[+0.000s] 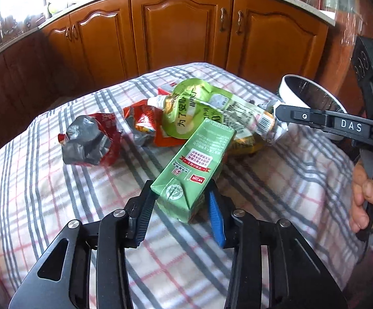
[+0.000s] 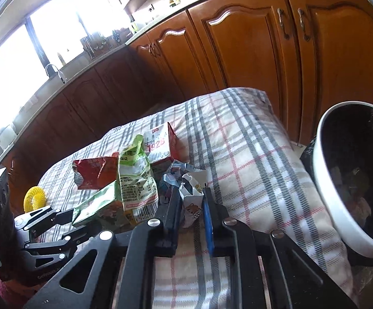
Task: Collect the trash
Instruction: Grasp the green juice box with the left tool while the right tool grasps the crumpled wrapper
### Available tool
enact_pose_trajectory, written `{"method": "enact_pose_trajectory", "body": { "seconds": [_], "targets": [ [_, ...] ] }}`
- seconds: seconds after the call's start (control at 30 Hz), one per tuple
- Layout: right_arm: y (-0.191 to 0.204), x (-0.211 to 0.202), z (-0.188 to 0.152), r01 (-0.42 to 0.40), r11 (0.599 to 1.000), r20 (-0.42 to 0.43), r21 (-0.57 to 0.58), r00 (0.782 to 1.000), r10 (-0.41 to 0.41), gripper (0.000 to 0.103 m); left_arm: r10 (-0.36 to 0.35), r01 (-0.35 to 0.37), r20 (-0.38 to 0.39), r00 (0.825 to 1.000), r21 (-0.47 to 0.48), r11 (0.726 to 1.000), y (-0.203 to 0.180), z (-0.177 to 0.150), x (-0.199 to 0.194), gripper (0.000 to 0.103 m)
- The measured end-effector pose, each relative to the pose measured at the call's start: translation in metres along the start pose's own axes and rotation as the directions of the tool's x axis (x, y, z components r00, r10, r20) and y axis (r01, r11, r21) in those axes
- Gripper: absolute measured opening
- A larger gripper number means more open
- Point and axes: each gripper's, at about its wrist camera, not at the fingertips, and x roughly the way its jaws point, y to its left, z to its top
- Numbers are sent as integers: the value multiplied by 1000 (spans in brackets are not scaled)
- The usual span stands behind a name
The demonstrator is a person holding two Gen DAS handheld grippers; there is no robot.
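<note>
A table under a plaid cloth [image 1: 57, 180] carries crumpled wrappers [image 1: 89, 139], a green pouch [image 1: 186, 110] and a yellow coil [image 2: 34, 198].

Orange-brown wooden cabinets [image 1: 181, 28], pale countertop [image 2: 140, 32], bright, washed-out window [image 2: 19, 51], perhaps a sink tap [image 2: 55, 70]

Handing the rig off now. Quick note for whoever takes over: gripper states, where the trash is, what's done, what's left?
Left gripper: closed on the green carton.
Right gripper: closed on a crumpled white wrapper.
Bin: white rim, off the table's right edge, some trash already inside.
Left on the plaid cloth: green pouch, red-silver wrappers, red-white carton.
Next: probably drop both held items in the bin, then the rest.
</note>
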Motion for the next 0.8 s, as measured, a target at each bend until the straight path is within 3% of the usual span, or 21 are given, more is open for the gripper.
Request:
{"method": "enact_pose_trajectory", "body": {
  "seconds": [0.27, 0.8],
  "targets": [
    [-10, -45, -11, 1, 1000, 48, 11, 999, -1, 15, -71, 73, 29, 997, -58, 996, -29, -7, -28, 37],
    [-55, -122, -31, 43, 994, 158, 98, 986, -59, 14, -219, 219, 33, 975, -12, 976, -106, 0, -47, 35]
  ]
}}
